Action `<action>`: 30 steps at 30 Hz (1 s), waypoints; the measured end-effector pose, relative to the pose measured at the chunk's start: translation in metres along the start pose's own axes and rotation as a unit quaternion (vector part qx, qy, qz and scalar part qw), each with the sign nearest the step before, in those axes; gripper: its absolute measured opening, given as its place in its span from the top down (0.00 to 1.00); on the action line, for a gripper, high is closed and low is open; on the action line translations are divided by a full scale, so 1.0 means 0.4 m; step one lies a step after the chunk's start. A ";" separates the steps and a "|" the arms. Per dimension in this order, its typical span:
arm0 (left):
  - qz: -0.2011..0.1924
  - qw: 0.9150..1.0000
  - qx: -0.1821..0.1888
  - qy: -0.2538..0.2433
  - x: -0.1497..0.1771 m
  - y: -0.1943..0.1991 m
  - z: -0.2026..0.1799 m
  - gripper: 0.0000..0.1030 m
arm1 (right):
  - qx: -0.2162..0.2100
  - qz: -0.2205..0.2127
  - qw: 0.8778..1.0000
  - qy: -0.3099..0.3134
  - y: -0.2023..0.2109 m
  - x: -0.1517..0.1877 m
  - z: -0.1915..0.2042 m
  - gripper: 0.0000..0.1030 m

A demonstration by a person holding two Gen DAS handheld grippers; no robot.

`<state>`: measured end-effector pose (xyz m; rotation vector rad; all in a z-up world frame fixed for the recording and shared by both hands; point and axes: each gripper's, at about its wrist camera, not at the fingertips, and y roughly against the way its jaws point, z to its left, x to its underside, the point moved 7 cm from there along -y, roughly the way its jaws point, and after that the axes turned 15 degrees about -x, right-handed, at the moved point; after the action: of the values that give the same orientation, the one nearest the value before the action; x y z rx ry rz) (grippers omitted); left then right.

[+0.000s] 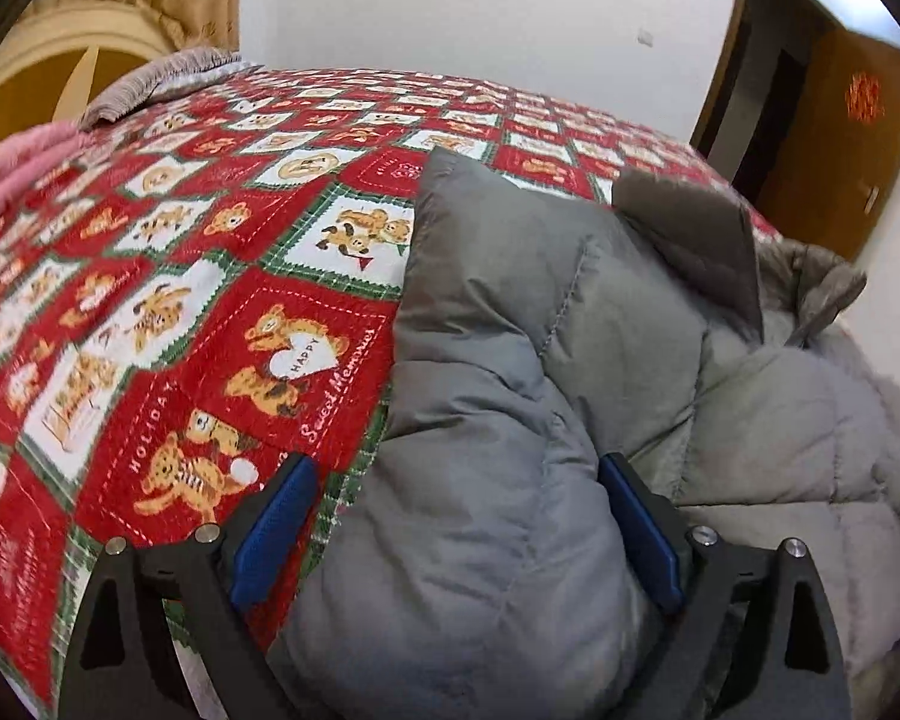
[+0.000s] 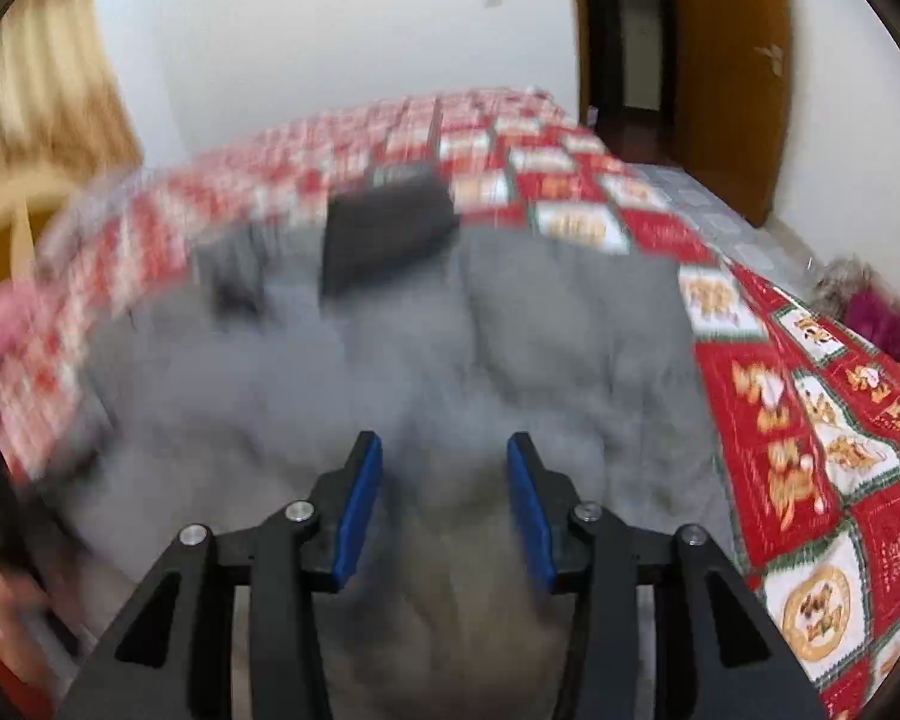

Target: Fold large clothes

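A grey puffer jacket (image 1: pixel 570 372) lies on a bed covered by a red teddy-bear quilt (image 1: pixel 180 276). In the left wrist view my left gripper (image 1: pixel 456 480) is open, its blue pads (image 1: pixel 276 516) wide apart on either side of the jacket's puffy left edge. A darker grey flap (image 1: pixel 690 228) stands up at the jacket's far side. In the blurred right wrist view my right gripper (image 2: pixel 444 456) is open just above the jacket (image 2: pixel 450 336), holding nothing. A dark flap (image 2: pixel 384 234) shows at the far end there, and the quilt (image 2: pixel 810 432) runs along the right.
A pink cloth (image 1: pixel 12 174) and a grey cloth (image 1: pixel 150 78) lie at the bed's far left. A wooden headboard (image 1: pixel 48 72) and curtain stand behind. A brown door (image 1: pixel 840 138) is at the right. Purple items (image 2: pixel 876 318) sit beyond the bed's right edge.
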<state>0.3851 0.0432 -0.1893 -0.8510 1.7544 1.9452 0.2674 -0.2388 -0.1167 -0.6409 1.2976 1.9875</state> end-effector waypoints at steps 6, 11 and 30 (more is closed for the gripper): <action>-0.002 0.998 0.039 0.039 -0.007 0.010 0.019 0.09 | -0.005 -0.014 0.999 -0.040 -0.110 -0.231 0.005 0.28; -0.002 0.995 0.069 0.073 -0.012 0.010 0.035 0.09 | 0.020 0.030 0.998 -0.056 -0.271 -0.299 -0.015 0.28; -0.080 0.990 0.102 0.055 -0.145 0.167 0.004 0.09 | 0.030 0.014 0.998 -0.060 -0.236 -0.068 -0.155 0.70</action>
<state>0.3845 0.0418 -0.1010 -1.0075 1.8467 1.6138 0.3588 -0.2766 -0.1774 -0.4696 1.2949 1.9689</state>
